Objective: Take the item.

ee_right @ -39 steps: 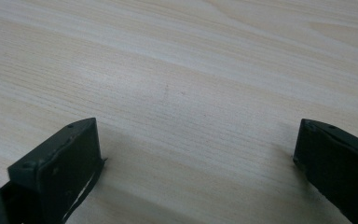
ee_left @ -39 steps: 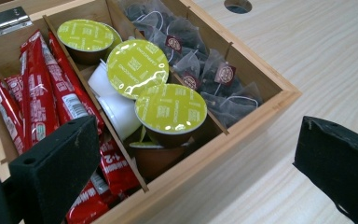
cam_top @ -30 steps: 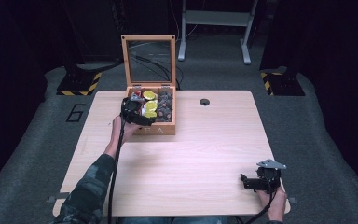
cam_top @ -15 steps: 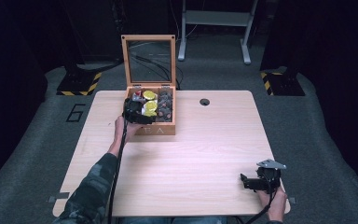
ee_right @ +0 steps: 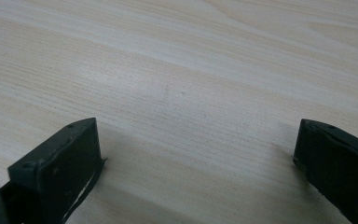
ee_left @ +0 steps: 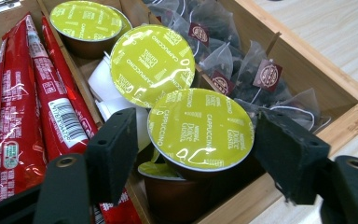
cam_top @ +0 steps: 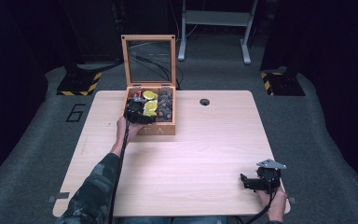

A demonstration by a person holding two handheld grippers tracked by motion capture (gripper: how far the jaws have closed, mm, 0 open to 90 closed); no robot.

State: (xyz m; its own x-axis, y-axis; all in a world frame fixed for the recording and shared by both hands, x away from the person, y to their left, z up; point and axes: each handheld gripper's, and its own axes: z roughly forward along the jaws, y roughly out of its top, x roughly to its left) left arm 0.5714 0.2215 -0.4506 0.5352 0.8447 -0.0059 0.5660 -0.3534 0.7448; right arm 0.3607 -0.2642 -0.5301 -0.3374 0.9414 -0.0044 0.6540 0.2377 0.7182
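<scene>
The left gripper (ee_left: 200, 154), its jaws having just been closing, grips a round brown coffee capsule with a lime-green foil lid (ee_left: 200, 128) in the middle compartment of the open wooden tea box (cam_top: 163, 128). The grasp step looks under way; next comes a straight lift clear of the neighbouring capsules. The right gripper (ee_right: 196, 154) rests wide open on the pale wooden table (cam_top: 191, 158).

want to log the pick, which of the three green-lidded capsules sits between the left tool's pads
The nearest cappuccino capsule, lowest in the left gripper view, with the left tool closing around it. The middle capsule and far capsule lie beyond the pads.
</scene>
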